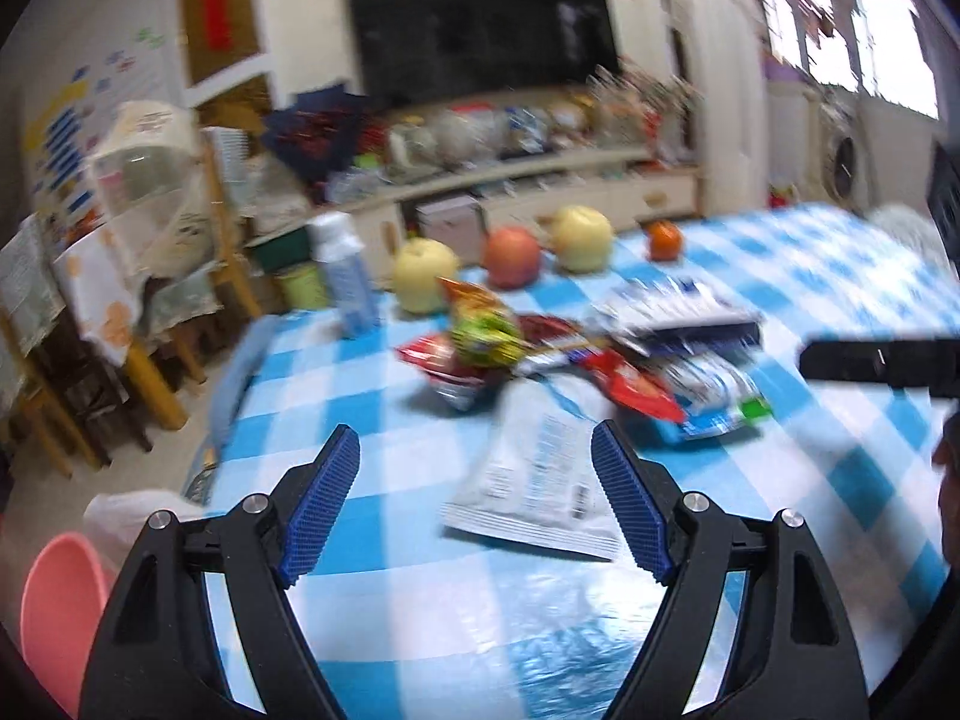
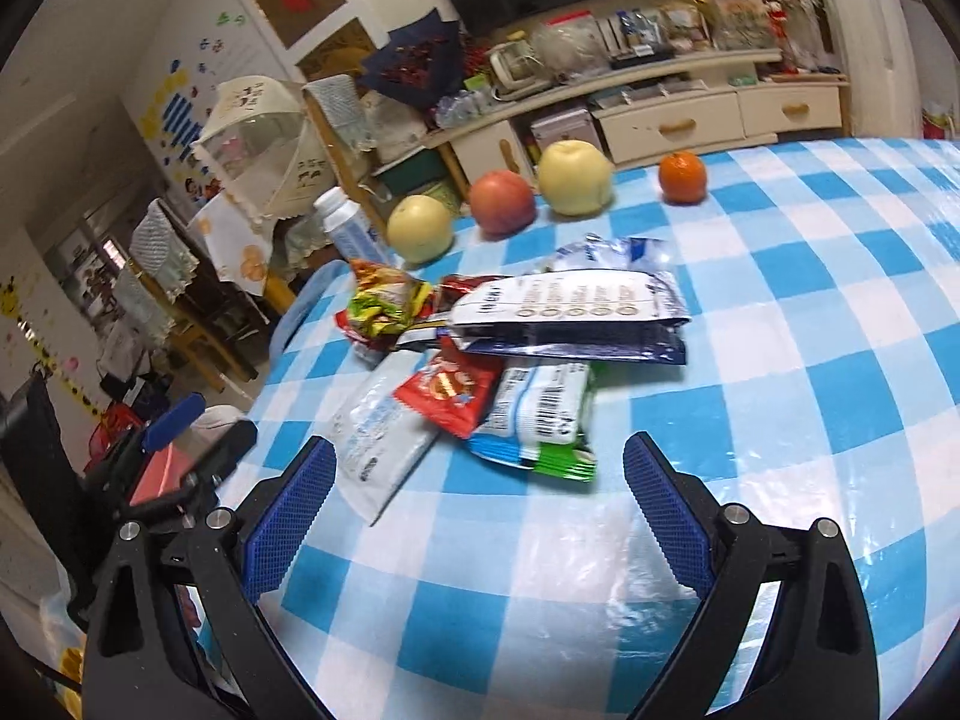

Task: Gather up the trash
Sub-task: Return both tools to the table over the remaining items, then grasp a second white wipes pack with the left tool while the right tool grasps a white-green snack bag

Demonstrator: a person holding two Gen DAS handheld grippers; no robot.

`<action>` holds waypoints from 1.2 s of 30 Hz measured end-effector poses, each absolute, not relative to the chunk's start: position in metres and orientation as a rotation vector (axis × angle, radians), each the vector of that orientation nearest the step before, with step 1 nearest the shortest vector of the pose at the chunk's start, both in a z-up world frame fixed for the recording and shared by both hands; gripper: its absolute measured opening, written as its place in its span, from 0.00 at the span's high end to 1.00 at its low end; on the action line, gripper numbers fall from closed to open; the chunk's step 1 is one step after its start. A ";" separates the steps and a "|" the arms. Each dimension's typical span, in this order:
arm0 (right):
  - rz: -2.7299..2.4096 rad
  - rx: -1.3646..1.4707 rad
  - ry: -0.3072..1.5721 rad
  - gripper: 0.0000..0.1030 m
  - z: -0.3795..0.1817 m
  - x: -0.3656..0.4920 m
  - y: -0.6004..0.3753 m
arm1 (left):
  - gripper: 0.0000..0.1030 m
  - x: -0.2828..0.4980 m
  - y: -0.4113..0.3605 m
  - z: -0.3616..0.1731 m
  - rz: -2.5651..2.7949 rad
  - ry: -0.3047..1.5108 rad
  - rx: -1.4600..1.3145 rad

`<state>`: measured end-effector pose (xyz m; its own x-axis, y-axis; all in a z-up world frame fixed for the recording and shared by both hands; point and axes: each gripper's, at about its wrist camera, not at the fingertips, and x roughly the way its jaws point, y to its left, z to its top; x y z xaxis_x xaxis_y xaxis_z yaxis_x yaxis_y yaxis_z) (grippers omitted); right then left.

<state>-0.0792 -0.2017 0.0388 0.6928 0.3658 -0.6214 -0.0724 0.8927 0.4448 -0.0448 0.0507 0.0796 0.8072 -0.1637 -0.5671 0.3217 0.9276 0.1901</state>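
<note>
- Left wrist view: the left claw (image 1: 474, 492) is spread wide and holds nothing; the white packet (image 1: 534, 480) lies flat on the counter (image 1: 810, 276) just ahead, partly between the blue pads (image 1: 321, 504) but untouched.
- Right wrist view: the right claw (image 2: 480, 510) is also wide open and empty, aimed at the heap of wrappers (image 2: 510, 360), with the green-edged packet (image 2: 540, 420) nearest.
- To do this step well, I judge each claw should come down low on one packet only, pinch a raised edge rather than the flat middle, and take the top or nearest pieces first so the heap does not scatter.
- Fruit (image 2: 573, 177) and a bottle (image 2: 351, 231) stand beyond the heap; they look like keepers, so steer clear.
- The checked blue-and-white cover is glossy, so flat packets may slide.
- A pink bin (image 1: 60, 606) shows below the counter's left edge, likely the drop point.
- Behind are a dark screen (image 1: 480, 36), a cluttered shelf (image 2: 630, 78) and chairs.
</note>
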 end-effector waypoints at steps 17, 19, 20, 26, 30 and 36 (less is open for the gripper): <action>0.232 0.448 0.925 0.23 0.010 -0.031 -0.213 | 0.18 0.024 0.011 0.024 -0.451 0.831 0.390; 0.226 0.435 0.932 0.23 0.008 -0.027 -0.211 | 0.17 0.030 0.009 0.021 -0.449 0.836 0.394; 0.223 0.428 0.937 0.23 0.006 -0.025 -0.210 | 0.17 0.034 0.009 0.019 -0.443 0.843 0.390; 0.210 0.359 0.964 0.24 -0.001 -0.017 -0.197 | 0.14 0.048 0.008 0.009 -0.432 0.878 0.384; 0.191 0.300 0.953 0.24 -0.001 -0.012 -0.191 | 0.14 0.053 0.007 0.008 -0.420 0.881 0.359; 0.180 0.286 0.954 0.26 -0.006 -0.004 -0.187 | 0.18 0.054 0.006 0.008 -0.379 0.905 0.307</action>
